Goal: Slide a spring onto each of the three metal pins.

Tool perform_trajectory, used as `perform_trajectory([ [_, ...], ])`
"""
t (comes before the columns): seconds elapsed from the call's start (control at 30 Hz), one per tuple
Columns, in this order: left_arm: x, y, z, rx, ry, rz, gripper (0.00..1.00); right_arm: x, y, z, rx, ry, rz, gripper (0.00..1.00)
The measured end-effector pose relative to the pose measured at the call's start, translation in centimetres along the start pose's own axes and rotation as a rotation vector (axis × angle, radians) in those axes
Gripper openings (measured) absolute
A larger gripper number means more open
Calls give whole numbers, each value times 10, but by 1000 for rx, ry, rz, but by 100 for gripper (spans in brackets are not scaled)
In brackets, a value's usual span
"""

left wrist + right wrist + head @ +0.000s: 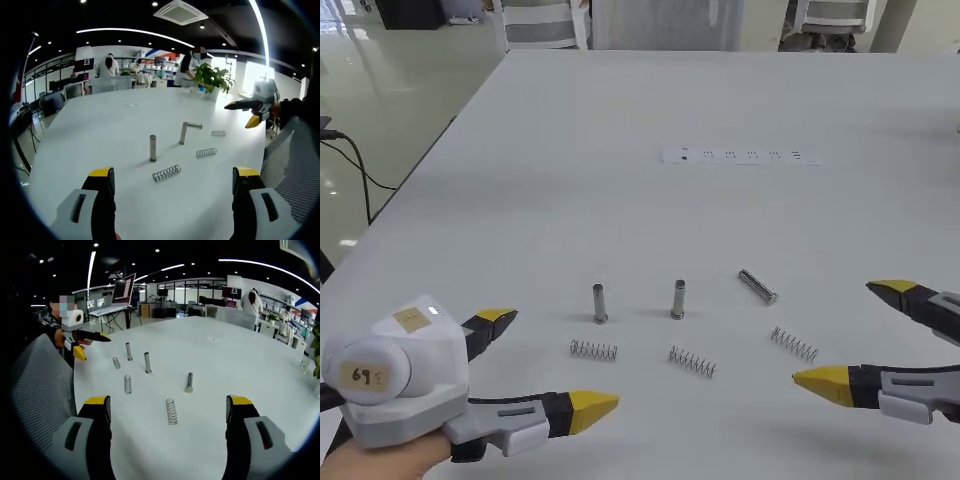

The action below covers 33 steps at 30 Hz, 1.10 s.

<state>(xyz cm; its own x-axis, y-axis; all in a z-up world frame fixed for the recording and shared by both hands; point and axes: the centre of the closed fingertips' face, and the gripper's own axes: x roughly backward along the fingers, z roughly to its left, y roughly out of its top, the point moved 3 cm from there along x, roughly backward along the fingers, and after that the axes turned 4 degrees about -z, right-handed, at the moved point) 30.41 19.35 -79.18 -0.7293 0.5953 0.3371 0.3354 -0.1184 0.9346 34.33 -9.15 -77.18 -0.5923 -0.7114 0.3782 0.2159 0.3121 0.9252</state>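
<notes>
Both jaws of the left gripper point(552, 360) stand wide apart with nothing between them. It hangs low over the near edge of the white table point(620, 130). The right gripper point(845, 335), at the other end of the row of parts, is just as agape and empty.

Just ahead of the left gripper's yellow tips lies the left spring point(593, 350), and beyond it the left pin point(599, 303) stands upright. Farther toward the right gripper lies the middle spring point(692, 361), with the middle pin point(678, 299) upright on its far side. Closest to the right gripper's tips is the right spring point(794, 344). Past it the right pin point(757, 286) lies on its side.

Every spring lies flat on the table, apart from its pin. Well beyond both grippers, a white power strip point(740, 155) lies on the tabletop.
</notes>
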Motion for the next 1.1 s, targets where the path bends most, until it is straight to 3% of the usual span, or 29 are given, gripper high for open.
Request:
perform_trajectory([
  [0.5, 0, 1, 0, 1, 2, -3, 97, -22, 22, -22, 44, -1, 38, 87],
  [1.1, 3, 2, 2, 4, 9, -2, 97, -74, 28, -41, 81, 14, 142, 76],
])
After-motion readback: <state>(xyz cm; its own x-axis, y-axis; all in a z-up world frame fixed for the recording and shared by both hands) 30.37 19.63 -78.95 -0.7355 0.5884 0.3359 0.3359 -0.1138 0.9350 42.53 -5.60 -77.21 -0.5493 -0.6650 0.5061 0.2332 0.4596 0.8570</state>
